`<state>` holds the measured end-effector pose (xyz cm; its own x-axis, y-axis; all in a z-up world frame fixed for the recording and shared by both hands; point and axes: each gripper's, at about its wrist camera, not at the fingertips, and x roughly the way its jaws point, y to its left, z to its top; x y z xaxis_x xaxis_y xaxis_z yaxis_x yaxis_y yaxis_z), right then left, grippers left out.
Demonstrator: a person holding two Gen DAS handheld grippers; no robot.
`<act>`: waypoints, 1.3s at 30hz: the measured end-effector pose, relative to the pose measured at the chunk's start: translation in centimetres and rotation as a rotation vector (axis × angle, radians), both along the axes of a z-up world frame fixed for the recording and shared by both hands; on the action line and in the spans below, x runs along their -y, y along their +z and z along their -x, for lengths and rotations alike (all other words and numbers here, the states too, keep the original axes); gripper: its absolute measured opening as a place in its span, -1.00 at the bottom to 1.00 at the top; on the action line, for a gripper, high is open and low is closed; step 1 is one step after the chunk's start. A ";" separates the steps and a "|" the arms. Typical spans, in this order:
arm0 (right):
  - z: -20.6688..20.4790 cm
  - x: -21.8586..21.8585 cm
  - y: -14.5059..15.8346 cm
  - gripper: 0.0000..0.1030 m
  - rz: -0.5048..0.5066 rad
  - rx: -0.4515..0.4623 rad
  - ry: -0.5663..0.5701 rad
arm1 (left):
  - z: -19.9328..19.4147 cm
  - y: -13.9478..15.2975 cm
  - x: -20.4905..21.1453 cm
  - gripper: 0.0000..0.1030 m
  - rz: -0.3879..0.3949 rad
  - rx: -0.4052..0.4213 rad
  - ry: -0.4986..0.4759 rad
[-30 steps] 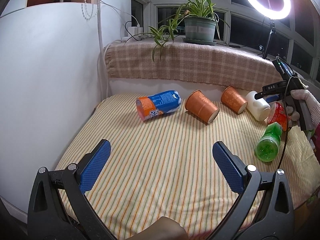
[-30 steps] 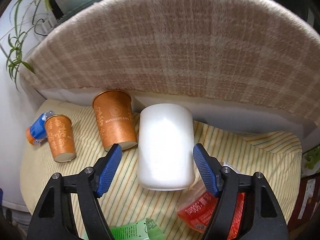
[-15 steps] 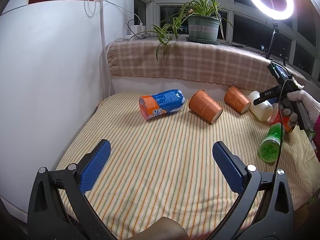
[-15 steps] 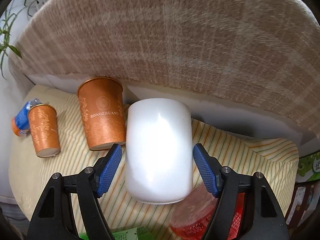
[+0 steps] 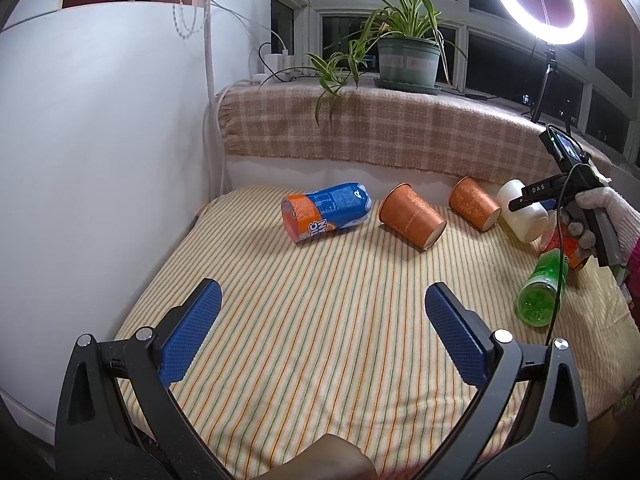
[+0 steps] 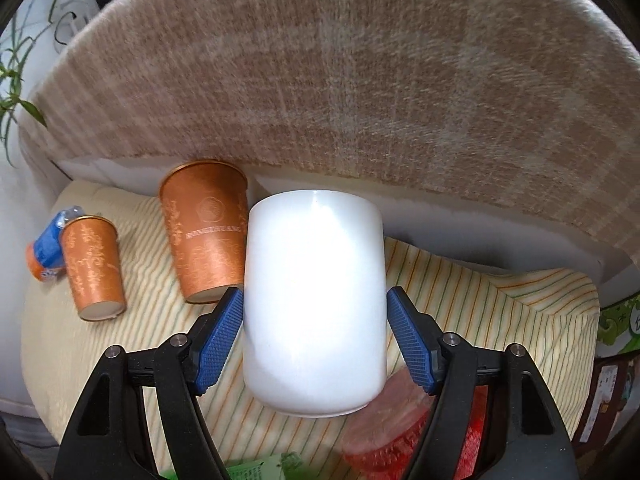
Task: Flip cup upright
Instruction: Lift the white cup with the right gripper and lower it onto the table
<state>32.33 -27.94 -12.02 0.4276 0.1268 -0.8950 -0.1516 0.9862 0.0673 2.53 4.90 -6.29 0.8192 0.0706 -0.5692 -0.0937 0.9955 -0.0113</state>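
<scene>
A white cup lies on its side on the striped cloth, its mouth toward the camera. My right gripper straddles it, with the blue pads close to or touching its sides. In the left wrist view the white cup is at the far right, with the right gripper over it. Two orange paper cups lie on their sides to its left. My left gripper is open and empty above the near part of the cloth.
A blue and orange bottle lies at the back left. A green bottle and a red bottle lie beside the white cup. A plaid-covered ledge with a potted plant backs the surface. A white wall stands left.
My right gripper has moved forward over the white cup and its pads have come in against the cup's sides. My left gripper has risen slightly and stays open.
</scene>
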 end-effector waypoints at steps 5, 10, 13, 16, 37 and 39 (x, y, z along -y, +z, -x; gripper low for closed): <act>2.0 -0.3 3.5 0.41 -0.034 0.040 0.003 | 0.6 0.5 0.0 1.00 0.002 0.014 -0.003; 4.9 -2.0 6.2 0.41 -0.084 0.088 0.017 | 1.5 0.9 -0.3 1.00 0.006 0.030 -0.003; 7.4 -2.8 7.9 0.41 -0.136 0.114 0.025 | 1.9 1.1 -0.5 1.00 0.011 0.038 0.000; 10.0 -2.7 9.0 0.41 -0.178 0.134 0.047 | 2.4 1.3 -0.9 1.00 0.016 0.048 0.001; 20.1 -9.4 4.5 0.41 -0.453 0.046 0.133 | 4.7 1.4 -3.2 1.00 0.052 0.057 0.022; 20.9 -9.9 4.0 0.41 -0.478 0.021 0.123 | 4.8 1.4 -3.2 1.00 0.053 0.053 0.018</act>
